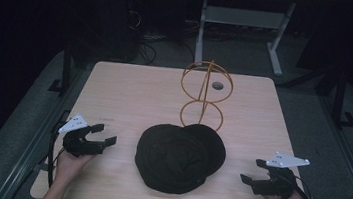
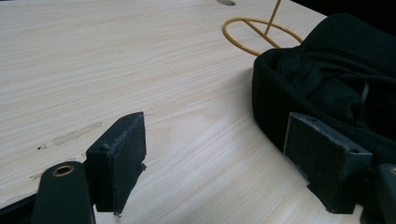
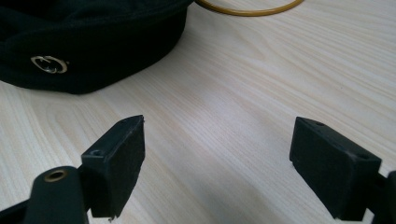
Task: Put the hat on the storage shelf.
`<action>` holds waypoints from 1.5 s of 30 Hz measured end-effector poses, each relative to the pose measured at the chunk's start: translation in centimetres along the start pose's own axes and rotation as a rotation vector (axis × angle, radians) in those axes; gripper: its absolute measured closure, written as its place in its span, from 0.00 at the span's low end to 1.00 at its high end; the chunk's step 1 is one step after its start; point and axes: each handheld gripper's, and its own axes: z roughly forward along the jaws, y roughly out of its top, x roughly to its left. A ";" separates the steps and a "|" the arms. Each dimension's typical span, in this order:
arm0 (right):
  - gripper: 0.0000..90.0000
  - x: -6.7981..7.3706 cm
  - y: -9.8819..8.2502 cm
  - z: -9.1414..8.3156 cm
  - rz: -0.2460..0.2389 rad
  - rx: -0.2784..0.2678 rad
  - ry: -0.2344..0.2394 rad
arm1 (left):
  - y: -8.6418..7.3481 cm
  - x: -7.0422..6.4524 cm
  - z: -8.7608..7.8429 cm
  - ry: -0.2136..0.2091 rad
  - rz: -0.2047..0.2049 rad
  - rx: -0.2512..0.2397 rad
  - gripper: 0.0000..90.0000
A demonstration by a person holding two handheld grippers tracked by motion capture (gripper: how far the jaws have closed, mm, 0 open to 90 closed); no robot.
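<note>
A black cap (image 1: 178,156) lies upside down in the middle of the wooden table (image 1: 130,89), its brim toward the far right. Just behind it stands a golden wire hat stand (image 1: 206,94) with a round base ring. My left gripper (image 1: 105,136) hovers open to the left of the cap, jaws pointing toward it; the cap's edge (image 2: 299,93) shows close by in the left gripper view. To the right of the cap, my right gripper (image 1: 253,170) is open with nothing between its fingers. A small metal emblem (image 3: 49,64) marks the cap's side.
Bare wood lies between both pairs of jaws. A grommet hole (image 1: 217,85) sits near the table's far edge. Beyond the table stand a white desk frame (image 1: 243,26) and cables on the dark floor.
</note>
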 end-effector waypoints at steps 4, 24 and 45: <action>0.19 0.0 0.1 0.1 0.001 0.002 0.011 | 0.0 0.1 0.0 0.001 -0.006 0.002 0.23; 0.17 3.1 3.9 0.0 -0.055 0.005 0.105 | -0.1 -0.4 0.1 0.019 0.029 0.021 0.23; 0.17 6.9 8.8 1.6 -0.200 0.045 0.208 | -0.1 -0.3 0.3 0.011 0.028 0.026 0.23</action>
